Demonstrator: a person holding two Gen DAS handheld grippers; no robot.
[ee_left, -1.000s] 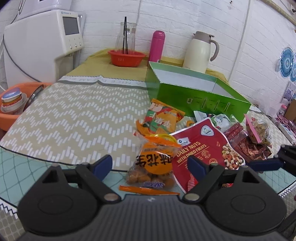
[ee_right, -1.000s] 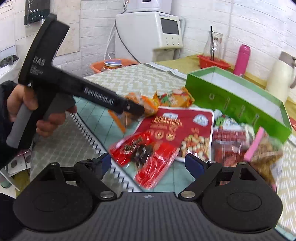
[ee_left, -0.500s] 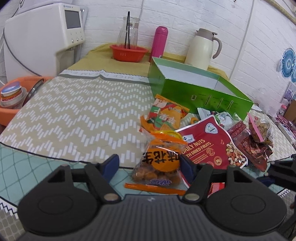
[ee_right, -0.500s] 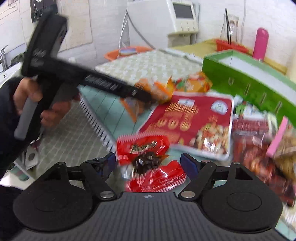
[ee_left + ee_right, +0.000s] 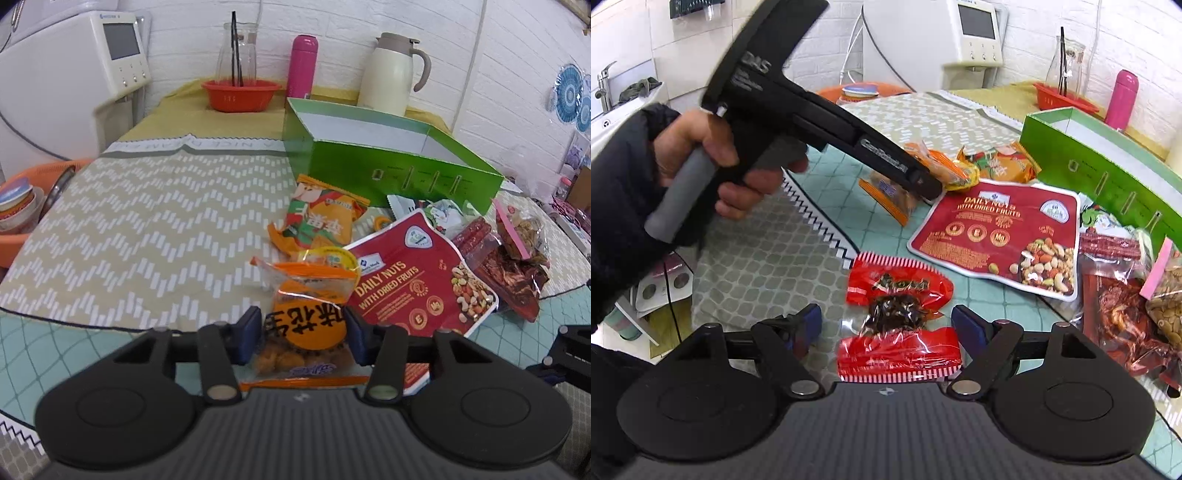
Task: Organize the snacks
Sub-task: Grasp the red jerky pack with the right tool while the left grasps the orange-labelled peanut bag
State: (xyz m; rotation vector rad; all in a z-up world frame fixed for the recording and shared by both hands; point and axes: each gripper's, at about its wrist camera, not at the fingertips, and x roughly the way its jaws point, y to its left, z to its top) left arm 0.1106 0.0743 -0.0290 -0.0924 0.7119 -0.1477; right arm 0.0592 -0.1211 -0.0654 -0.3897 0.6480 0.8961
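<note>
Closing on item one: your left tool [image 5: 304,338] has its jaws narrowing around the clear orange snack bag [image 5: 308,317], which sits between the two blue pads; whether the pads already press its sides cannot be told.

Item two: your right tool [image 5: 886,328] stands with jaws apart, the red-wrapped snack pack [image 5: 899,314] lying between them on the tabletop [image 5: 820,206], touched by neither pad.

Item three: red "Daily Nuts with Dried Fruits" pouch [image 5: 421,280], flat, just right of your left tool and partly under the orange bag's edge; ahead of your right tool.

Item four: orange-and-green packet [image 5: 321,218], beyond the left tool's bag, towards the box.

Item five: green open box [image 5: 388,162], far ahead and right of the left tool, white interior, nothing visible inside from this angle.

Item six: clear bags of dark red snacks [image 5: 1123,314] and a pink-sealed bag [image 5: 1167,288], right of your right tool.

Item seven: your left hand [image 5: 716,162], in a dark sleeve, gripping the left tool's grey handle, seen up and left of the right tool.

Background beyond the box: red bowl [image 5: 241,94], pink flask [image 5: 303,66], cream jug [image 5: 391,74].
</note>
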